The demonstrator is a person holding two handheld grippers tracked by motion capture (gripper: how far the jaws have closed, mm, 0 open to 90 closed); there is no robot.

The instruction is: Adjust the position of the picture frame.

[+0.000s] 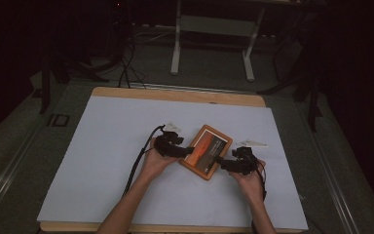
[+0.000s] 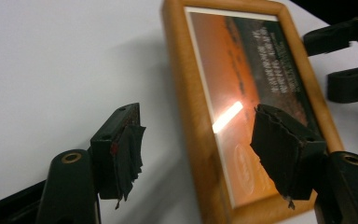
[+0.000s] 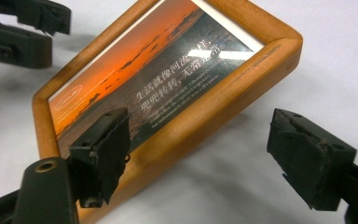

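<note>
High view: rectangular wooden picture frame (image 1: 207, 151), glossy orange print, white tabletop (image 1: 107, 146).

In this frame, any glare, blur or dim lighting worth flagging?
High view: dim, the room beyond the table near black. Left gripper view: a bright glare streak on the picture frame glass, far end soft. Right gripper view: small glare patches, printed text legible.
</note>
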